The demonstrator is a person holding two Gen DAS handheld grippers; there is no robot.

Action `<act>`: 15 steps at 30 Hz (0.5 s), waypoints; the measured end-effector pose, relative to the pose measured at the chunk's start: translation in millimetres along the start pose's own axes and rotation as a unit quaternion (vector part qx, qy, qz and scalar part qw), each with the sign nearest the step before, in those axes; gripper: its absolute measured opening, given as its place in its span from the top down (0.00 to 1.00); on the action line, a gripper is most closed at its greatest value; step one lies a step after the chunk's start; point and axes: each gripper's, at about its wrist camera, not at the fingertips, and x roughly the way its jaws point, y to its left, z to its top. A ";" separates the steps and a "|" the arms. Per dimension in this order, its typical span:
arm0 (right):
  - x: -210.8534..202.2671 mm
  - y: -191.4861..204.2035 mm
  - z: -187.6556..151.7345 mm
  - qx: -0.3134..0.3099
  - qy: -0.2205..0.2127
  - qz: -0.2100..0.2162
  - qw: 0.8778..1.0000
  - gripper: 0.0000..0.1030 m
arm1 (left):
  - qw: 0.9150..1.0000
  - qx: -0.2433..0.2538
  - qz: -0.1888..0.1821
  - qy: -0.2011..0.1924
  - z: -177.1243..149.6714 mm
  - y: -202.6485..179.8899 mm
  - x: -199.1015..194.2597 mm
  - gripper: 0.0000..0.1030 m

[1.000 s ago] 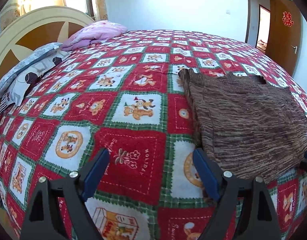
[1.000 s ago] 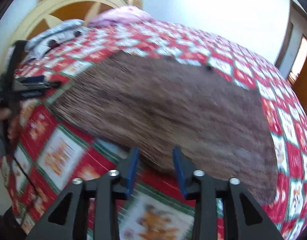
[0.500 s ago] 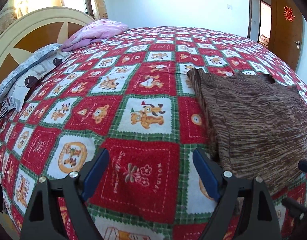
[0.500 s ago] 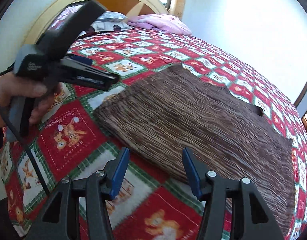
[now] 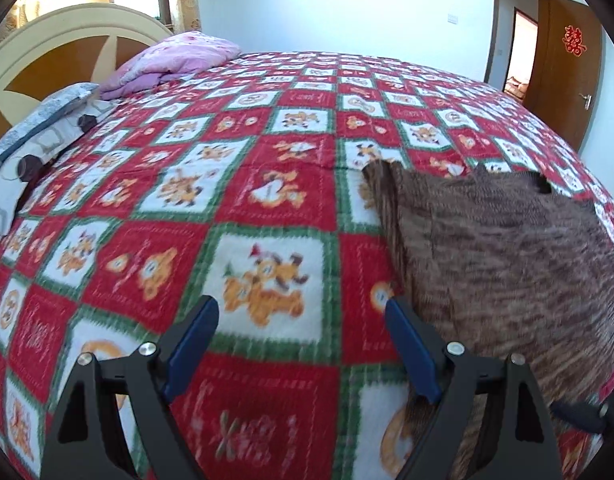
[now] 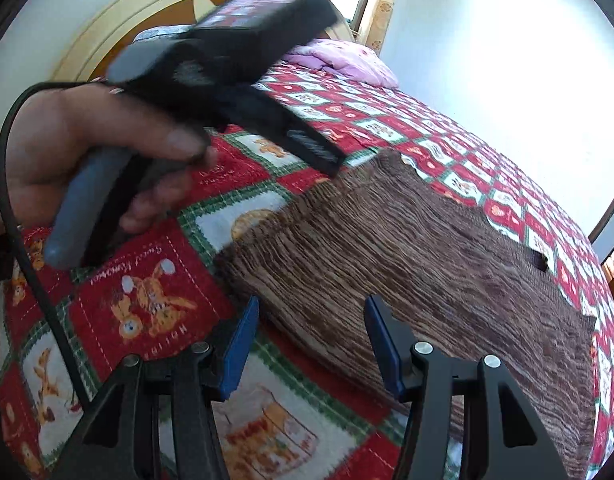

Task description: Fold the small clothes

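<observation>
Only the right wrist view shows a hand (image 6: 67, 160) gripping the left gripper (image 5: 303, 344) by its grey handle; only the left view shows a brown door (image 5: 567, 68) bearing a red paper character. The quilt (image 5: 267, 200) reads "Holiday" in stitched script. A ribbed brown knit garment (image 6: 427, 248) lies flat on the bed. The left gripper's fingers (image 5: 195, 340) stand released over the quilt; the right gripper (image 6: 311, 340), fingers apart, frames the garment's near edge.

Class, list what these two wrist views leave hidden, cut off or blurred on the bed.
- Brown garment: left wrist view, right side cut off by the picture's edge; near corner hidden behind the left gripper finger.
- Same garment: right wrist view, far-left corner hidden by the left gripper's body.
- Blanket lettering: left wrist view, blurred.
- Pillows: partly cut off by the edge.
</observation>
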 end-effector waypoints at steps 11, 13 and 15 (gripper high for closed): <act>16.5 29.9 16.2 -0.051 -0.027 -0.048 0.997 0.46 | 0.999 0.001 -0.050 0.019 31.6 -17.1 34.0 0.15; 18.0 28.7 15.8 -0.043 -0.028 -0.045 0.998 0.47 | 0.998 -0.001 -0.065 0.024 35.6 -20.8 41.3 0.17; 17.5 28.1 14.0 -0.040 -0.030 -0.043 0.998 0.47 | 0.995 -0.013 -0.098 0.020 40.2 -22.0 45.0 0.17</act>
